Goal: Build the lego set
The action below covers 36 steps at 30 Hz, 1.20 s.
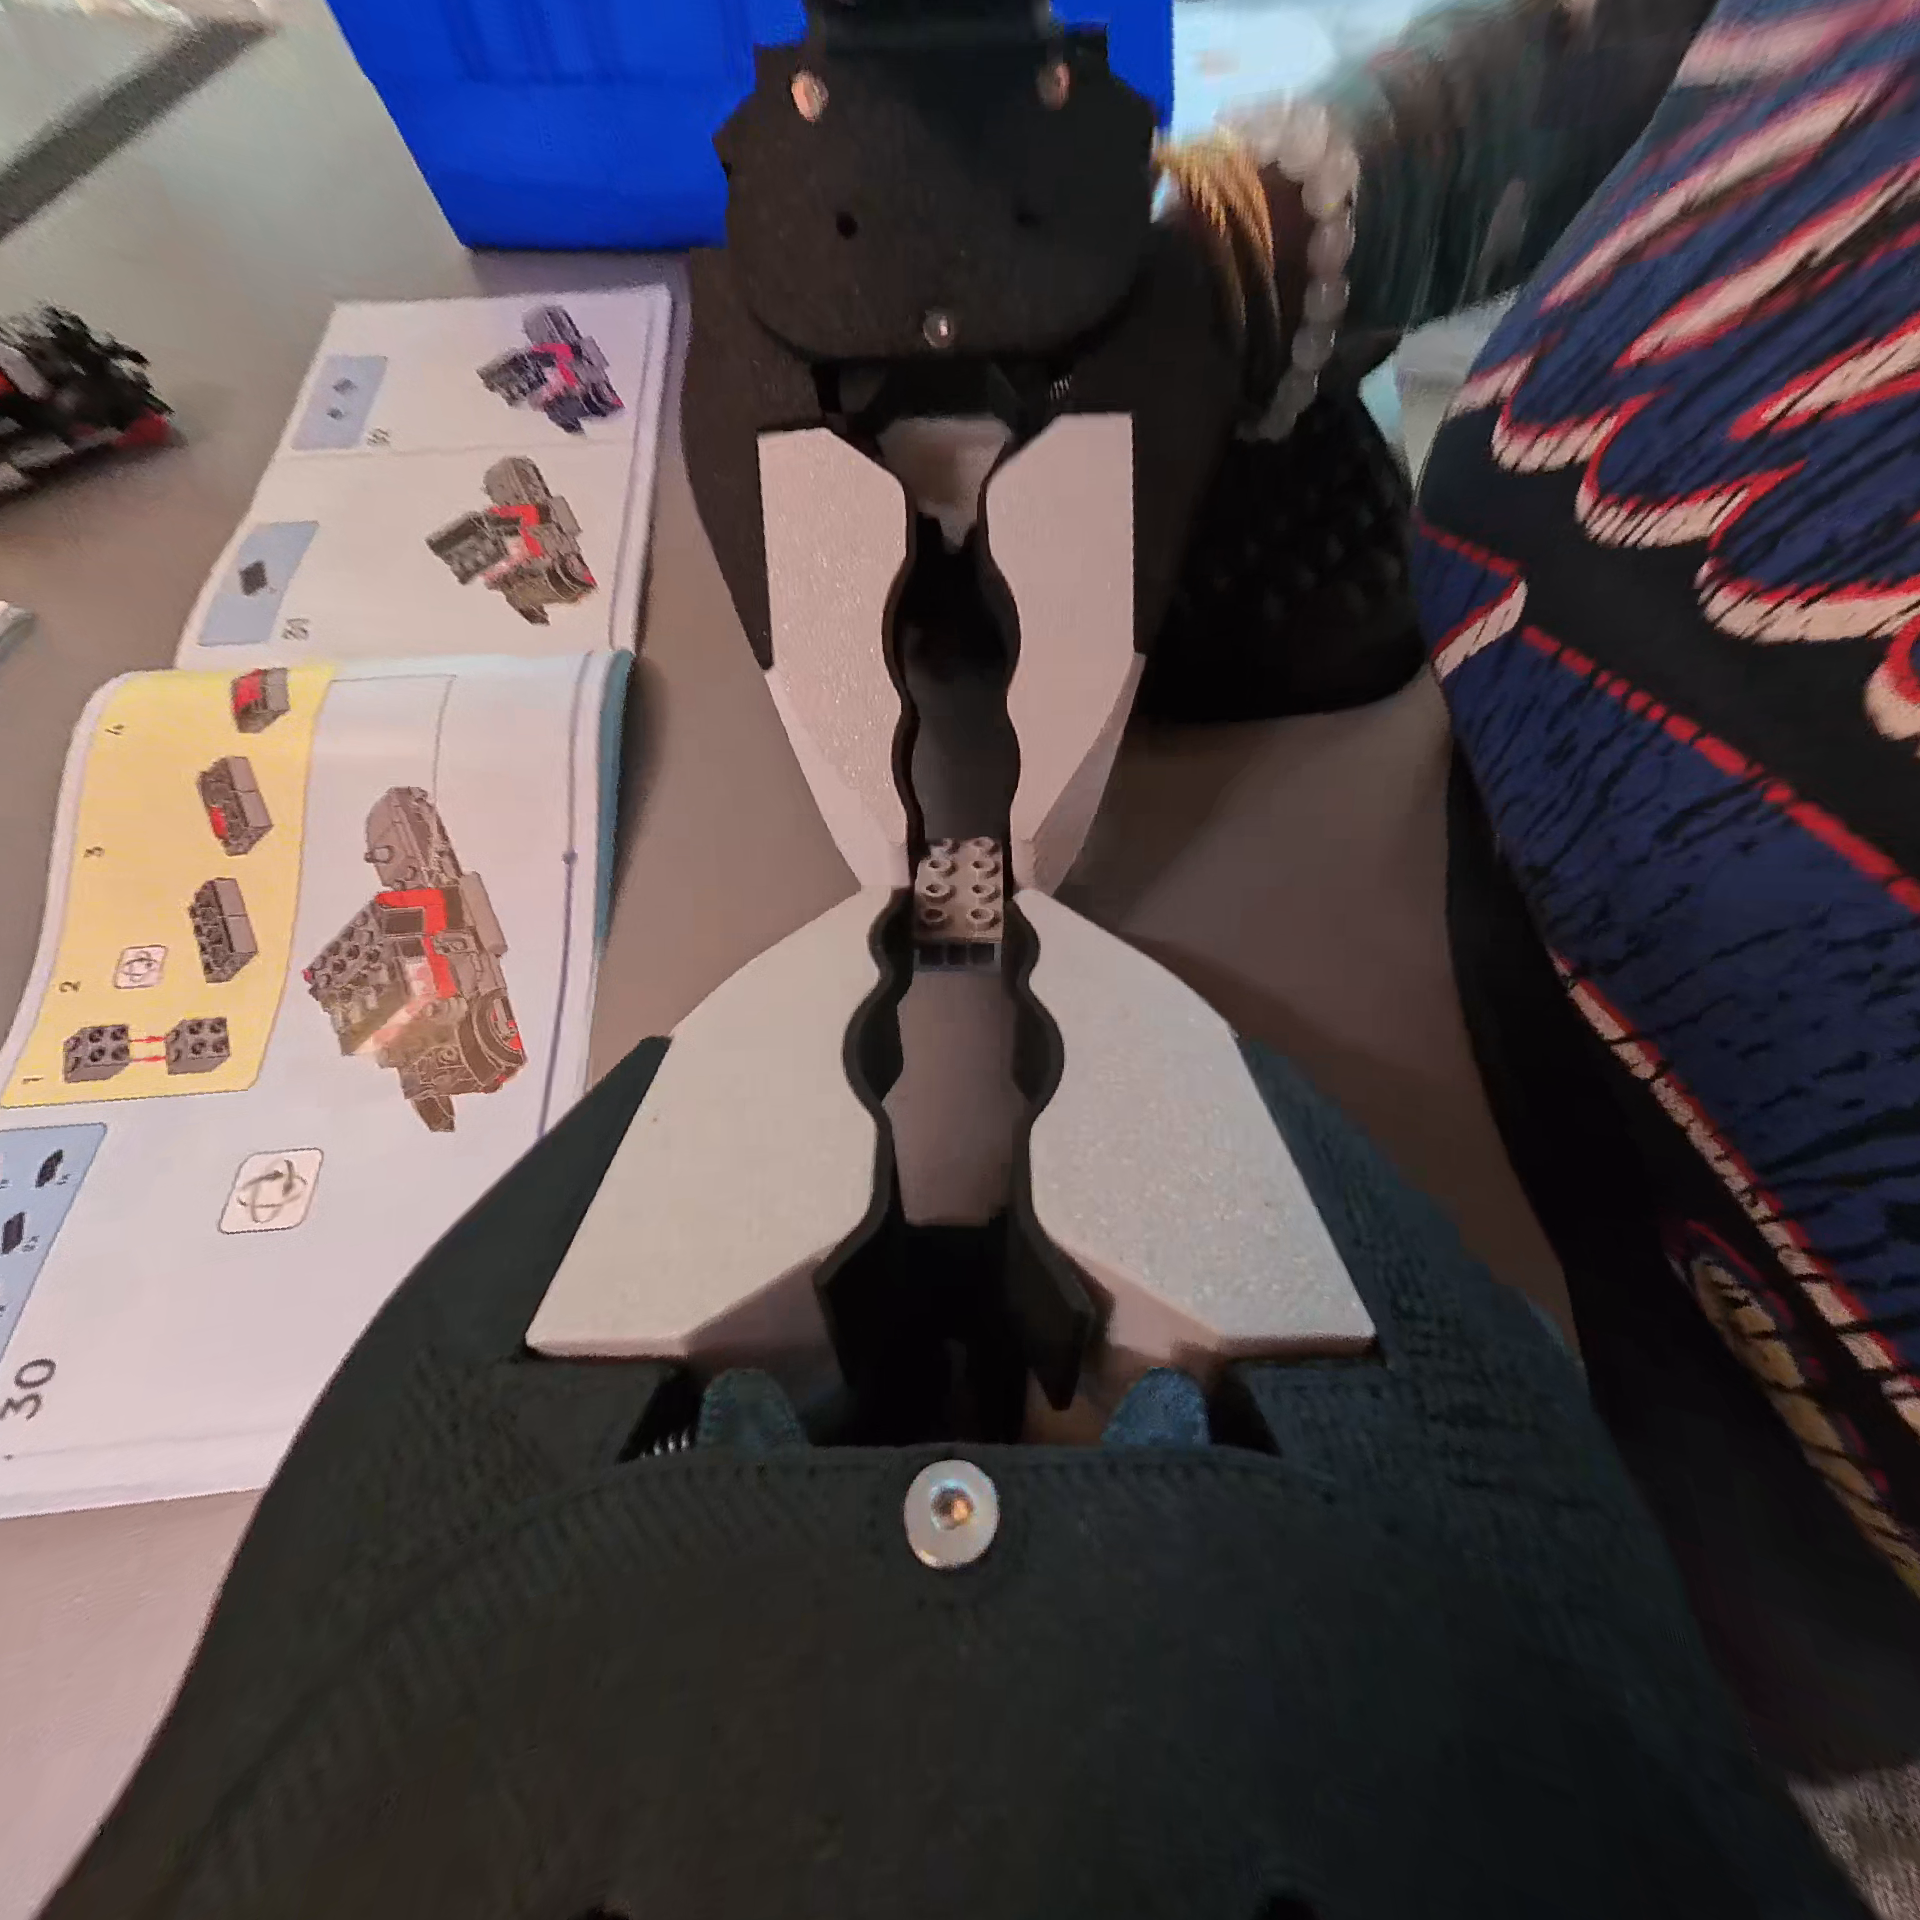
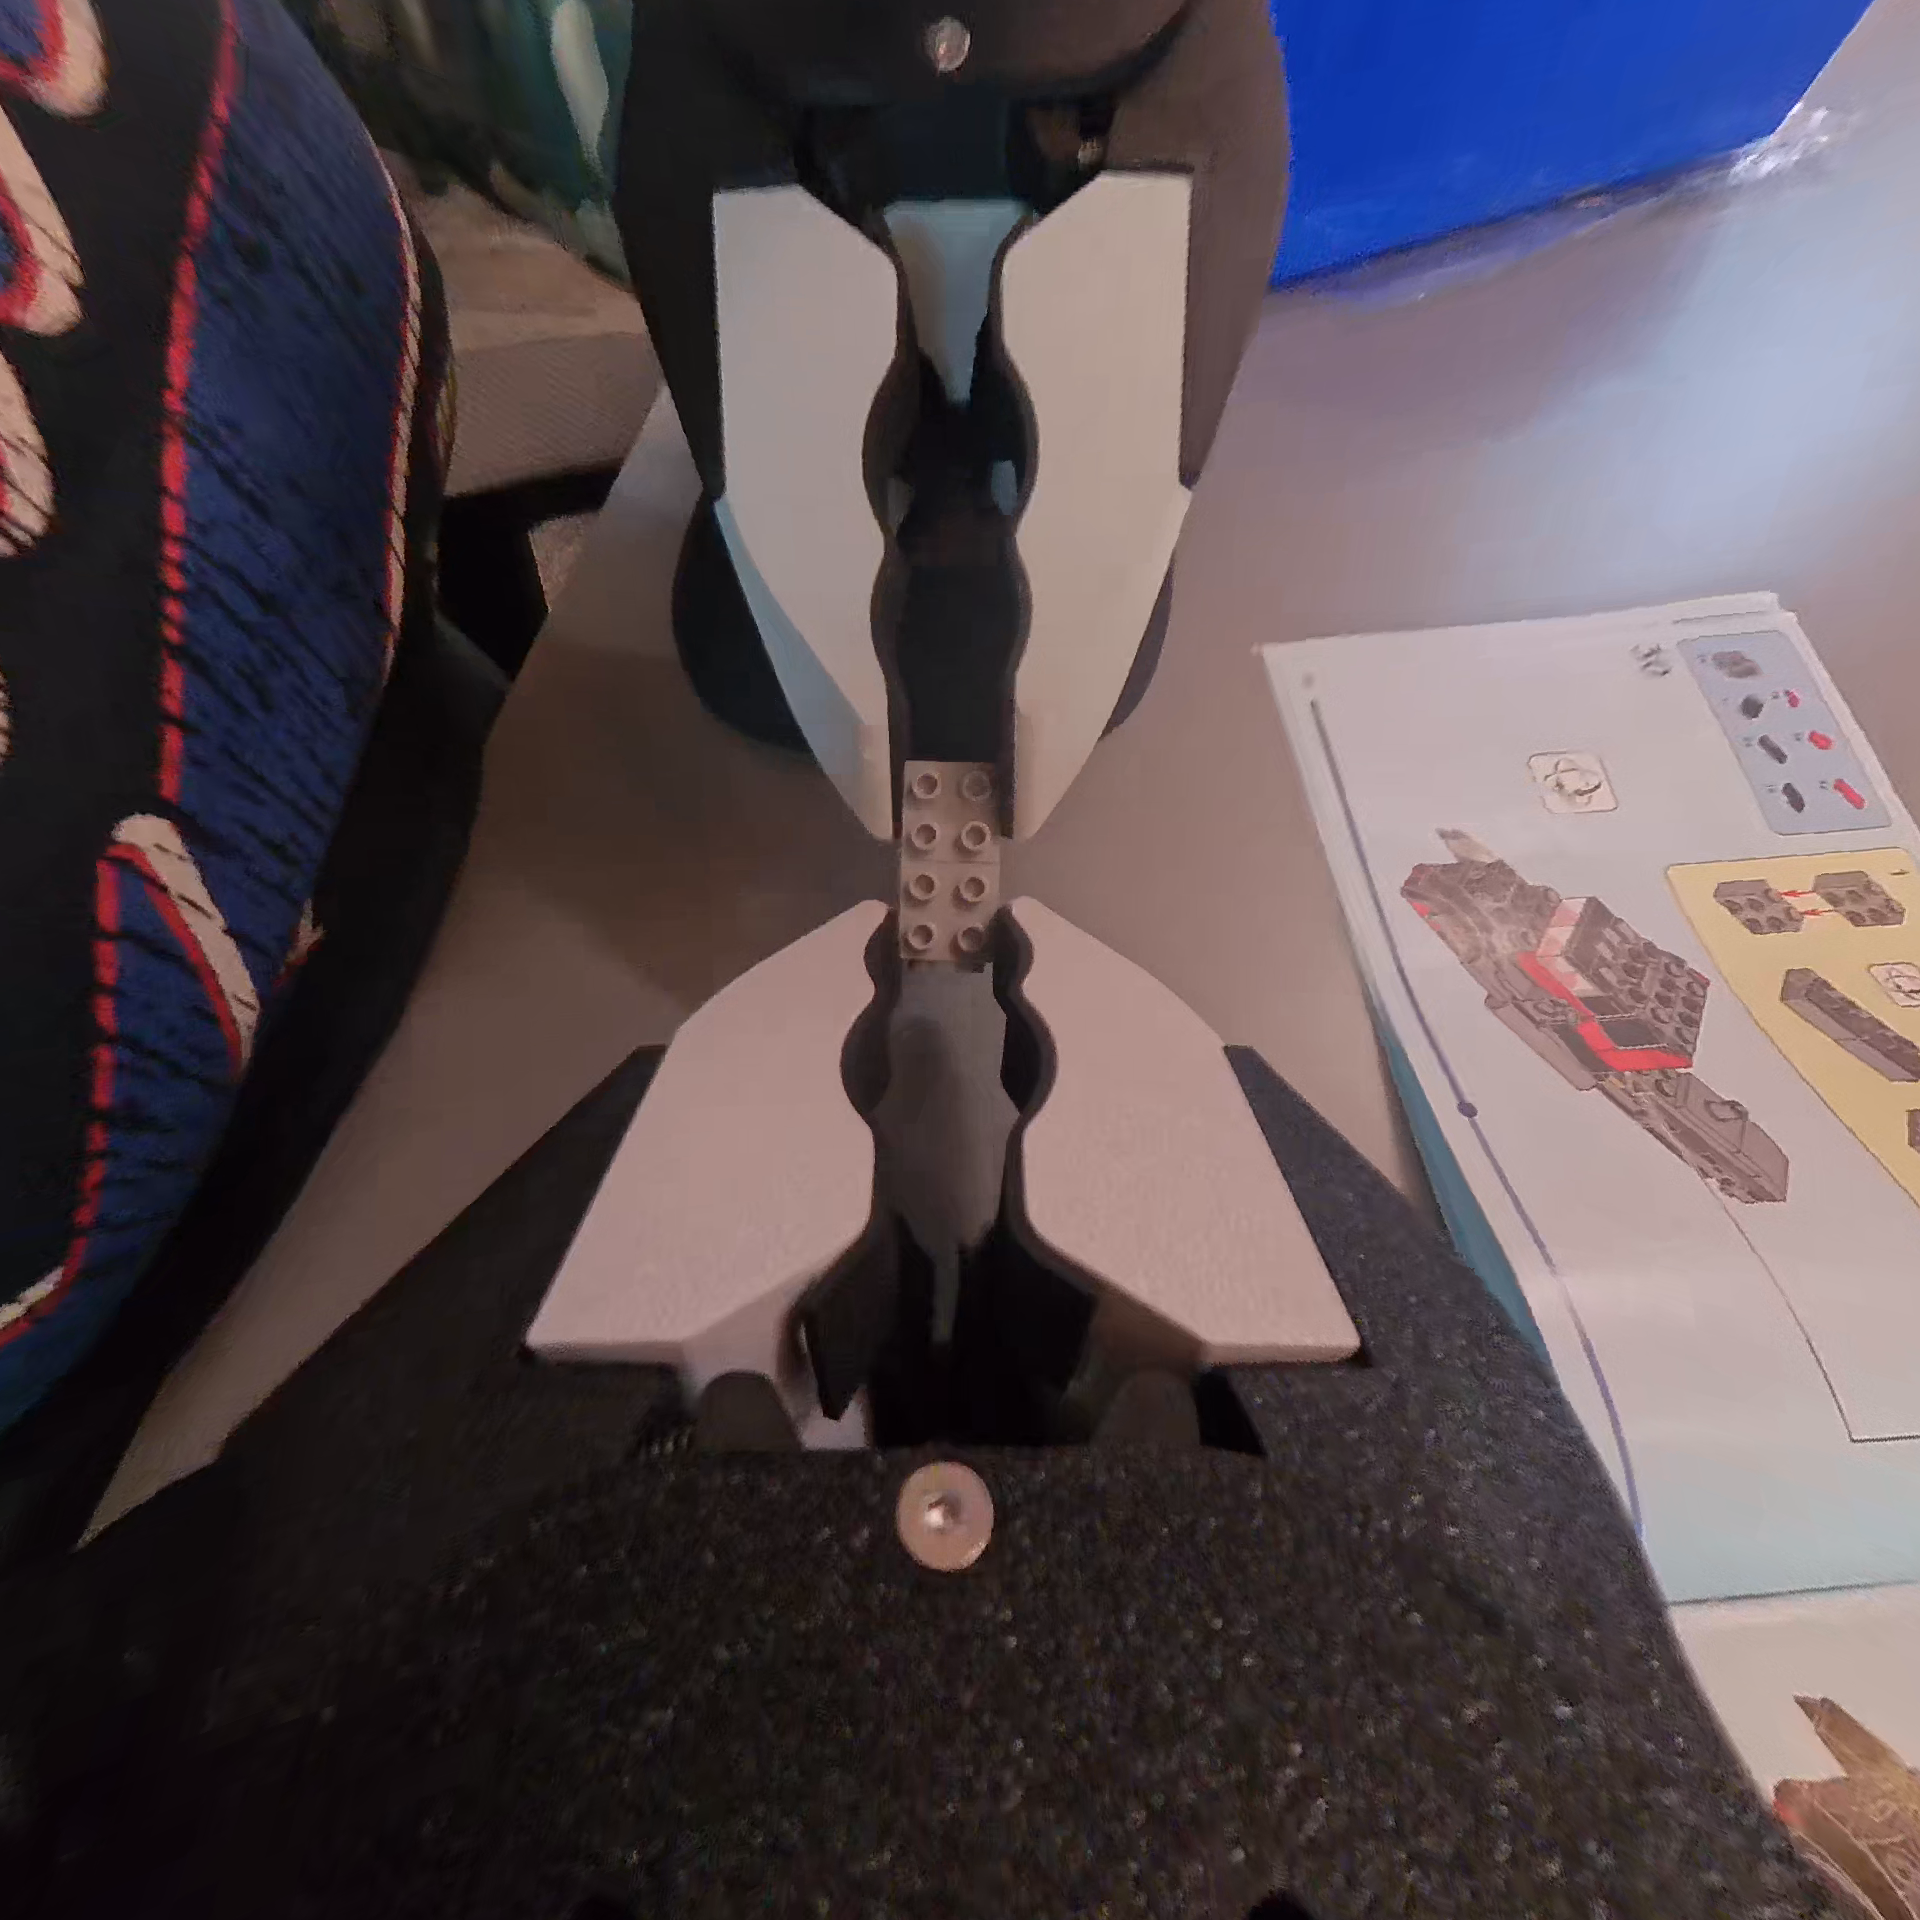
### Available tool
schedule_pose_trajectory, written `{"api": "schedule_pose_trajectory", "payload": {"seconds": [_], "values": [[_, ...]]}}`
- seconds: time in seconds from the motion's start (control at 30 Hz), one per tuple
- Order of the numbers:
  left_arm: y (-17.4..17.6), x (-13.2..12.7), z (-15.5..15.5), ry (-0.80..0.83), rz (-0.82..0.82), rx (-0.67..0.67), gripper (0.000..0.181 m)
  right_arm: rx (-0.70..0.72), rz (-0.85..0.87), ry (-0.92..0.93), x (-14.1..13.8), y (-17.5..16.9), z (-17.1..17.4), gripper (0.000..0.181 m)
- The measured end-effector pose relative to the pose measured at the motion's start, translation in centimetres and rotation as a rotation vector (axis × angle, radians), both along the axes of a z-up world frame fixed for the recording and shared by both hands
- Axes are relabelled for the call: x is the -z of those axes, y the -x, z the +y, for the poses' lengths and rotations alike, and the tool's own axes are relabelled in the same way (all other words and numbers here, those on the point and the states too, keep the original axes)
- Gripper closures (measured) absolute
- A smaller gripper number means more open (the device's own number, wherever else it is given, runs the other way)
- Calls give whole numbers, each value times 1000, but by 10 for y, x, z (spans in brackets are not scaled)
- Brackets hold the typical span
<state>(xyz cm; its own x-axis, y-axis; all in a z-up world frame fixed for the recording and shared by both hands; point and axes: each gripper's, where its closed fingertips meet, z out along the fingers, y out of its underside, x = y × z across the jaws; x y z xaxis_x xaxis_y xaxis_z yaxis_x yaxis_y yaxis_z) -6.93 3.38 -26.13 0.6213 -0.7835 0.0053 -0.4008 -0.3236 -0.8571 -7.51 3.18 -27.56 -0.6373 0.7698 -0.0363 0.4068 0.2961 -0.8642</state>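
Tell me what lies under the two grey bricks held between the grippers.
Below the grey bricks only bare table shows; both closed grippers cover the rest. The instruction booklet lies off to the side, not underneath.

You are working at a plain grey desk (image 1: 1299, 831) set up as a hobby or data-collection workspace, not a kitchen or shop. An open instruction booklet (image 1: 343, 935) lies flat on it, a blue plastic bin (image 1: 561, 114) stands at the far edge, and a partly built brick model (image 1: 73, 395) sits to the side. A person's patterned sleeve (image 1: 1714, 623) leans in close beside you.
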Motion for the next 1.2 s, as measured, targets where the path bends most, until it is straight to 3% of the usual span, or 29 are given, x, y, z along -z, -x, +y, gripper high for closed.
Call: {"api": "schedule_pose_trajectory", "payload": {"seconds": [0.07, 0.17, 0.23, 0.27, 0.4, 0.43, 0.53, 0.73, 0.83, 0.93, 1.03, 1.2], "values": [[1, -12, 3, -30, -80, -18, 164, 10, 41, 60, -10, 3, 0, 165], [-1, -13, 2, -29, -88, 1, 164, -18, 34, -1, -4, 2, -4, 165], [-11, -32, 3, -77, -211, 31, 165, -32, 97, 92, -19, 9, -15, 164], [-20, -40, 2, -86, -249, 72, 180, -22, 101, 129, -23, 15, -19, 164], [-10, -40, 13, -118, -145, 13, 181, -15, 130, 55, -22, 18, -13, 164], [-3, -38, 15, -106, -140, -16, 179, 11, 116, 26, -16, 18, -6, 164], [8, -27, 18, -32, -154, -74, 150, 24, 68, -41, -4, 16, 1, 164], [16, -27, 17, -39, -154, -103, 145, 137, 189, 16, -24, 21, 20, 164], [23, -33, 29, -40, -212, -242, 138, 245, 299, -115, -37, 25, 40, 164], [20, -48, 41, 12, -450, -369, 130, 343, 458, -287, -59, 26, 56, 164], [6, -62, 47, 108, -658, -347, 117, 367, 589, -393, -77, 24, 56, 163], [-9, -70, 54, 138, -707, -297, 119, 382, 674, -538, -87, 22, 55, 164]]}}
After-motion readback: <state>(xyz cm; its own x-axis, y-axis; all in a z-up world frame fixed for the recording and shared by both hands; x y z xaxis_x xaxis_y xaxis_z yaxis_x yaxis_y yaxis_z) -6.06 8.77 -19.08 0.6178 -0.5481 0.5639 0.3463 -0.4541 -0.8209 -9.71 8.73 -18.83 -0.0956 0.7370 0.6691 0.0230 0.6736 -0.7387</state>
